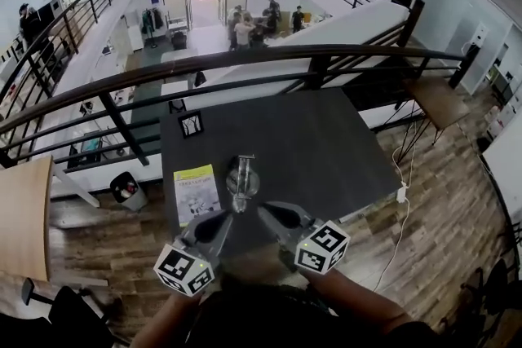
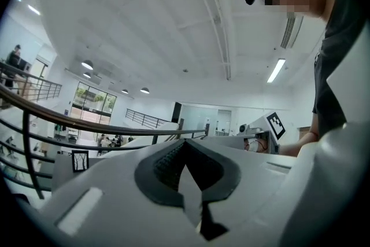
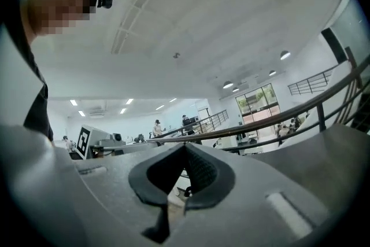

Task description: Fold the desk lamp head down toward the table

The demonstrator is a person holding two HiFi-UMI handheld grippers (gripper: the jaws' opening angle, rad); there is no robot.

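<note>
Folding the head down had not begun, by my reading. The desk lamp (image 1: 242, 175) stood at the lower centre of the head view, near the front edge of the dark bench (image 1: 326, 151). A yellow booklet (image 1: 196, 193) lay just to its left, and a small framed card (image 1: 191, 124) stood farther up the frame. The left hand-held gripper (image 1: 228, 216) and the right hand-held gripper (image 1: 261, 209) sat just below the lamp in that view, angled toward each other. Their tips were near the lamp but seemingly not touching it. Both were clenched on nothing: each gripper view showed its ribbed pads met, with only the room and railing beyond.

To do the step well, one hand-held gripper would probably need to steady the base or lower arm while the other took the head. The jaws should be opened before reaching in, since clenched tips could slip off a rounded shade. The lamp looked light and stood close to the edge, so a slow push along the hinge's arc seemed safer than a quick shove. The hinge could not be made out from above.
</note>
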